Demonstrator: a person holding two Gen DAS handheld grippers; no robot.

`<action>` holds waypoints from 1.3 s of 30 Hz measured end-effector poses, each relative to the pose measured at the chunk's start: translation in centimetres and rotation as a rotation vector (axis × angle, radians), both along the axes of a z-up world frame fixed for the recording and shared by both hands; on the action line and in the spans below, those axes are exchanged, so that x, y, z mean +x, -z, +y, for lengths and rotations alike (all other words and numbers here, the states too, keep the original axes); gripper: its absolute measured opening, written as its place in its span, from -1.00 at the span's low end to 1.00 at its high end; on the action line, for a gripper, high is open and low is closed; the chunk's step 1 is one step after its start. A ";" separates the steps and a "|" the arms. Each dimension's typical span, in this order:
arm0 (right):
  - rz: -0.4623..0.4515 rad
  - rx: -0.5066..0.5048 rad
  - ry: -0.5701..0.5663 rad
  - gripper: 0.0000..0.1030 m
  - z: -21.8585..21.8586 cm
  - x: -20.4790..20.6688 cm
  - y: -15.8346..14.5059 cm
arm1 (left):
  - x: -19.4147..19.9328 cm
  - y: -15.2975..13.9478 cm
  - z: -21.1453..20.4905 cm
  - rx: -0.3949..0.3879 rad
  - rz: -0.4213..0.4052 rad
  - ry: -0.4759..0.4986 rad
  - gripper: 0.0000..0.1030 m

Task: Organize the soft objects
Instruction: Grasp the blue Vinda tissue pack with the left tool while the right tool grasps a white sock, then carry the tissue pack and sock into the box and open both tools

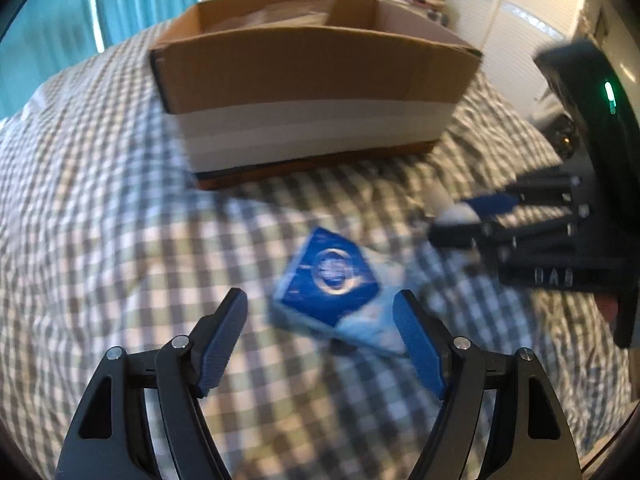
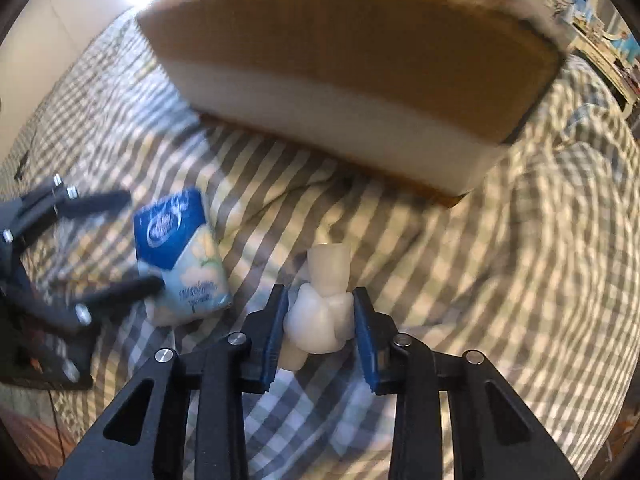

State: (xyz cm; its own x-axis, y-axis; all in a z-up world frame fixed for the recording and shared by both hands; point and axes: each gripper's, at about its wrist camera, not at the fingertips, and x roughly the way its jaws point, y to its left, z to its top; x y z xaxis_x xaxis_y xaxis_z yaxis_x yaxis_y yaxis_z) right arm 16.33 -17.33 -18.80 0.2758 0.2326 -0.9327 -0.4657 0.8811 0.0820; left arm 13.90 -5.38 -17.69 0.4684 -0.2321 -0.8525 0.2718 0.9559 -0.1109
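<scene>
Left wrist view: left gripper [image 1: 320, 300] spread wide, fingers [image 1: 224, 332] holding nothing, aimed at a blue tissue pack [image 1: 328, 280] lying on the checked bed cover [image 1: 100, 200] just ahead, between the fingertips but not touching either. Cardboard box [image 1: 312, 76] beyond, open-topped, standing on the bed. Right gripper [image 1: 460, 220] off to the right, with something white at its tips. Frame blurred.

Right wrist view: right gripper [image 2: 320, 308] clamped on a pale, knotted soft object [image 2: 320, 312], lifted clear of the cover, box wall [image 2: 340, 80] ahead.

Step in hand, by judgement: carrying one soft item boxward while reaching for the tissue pack. Next: close on the pack squarely across its sides, lift; carry the white item over the box rim before release.
</scene>
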 end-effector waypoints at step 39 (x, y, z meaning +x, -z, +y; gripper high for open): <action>-0.322 0.046 0.097 -0.37 -2.4 -0.1 -16.8 | 2.6 -11.7 0.5 -0.005 -0.245 -0.062 0.43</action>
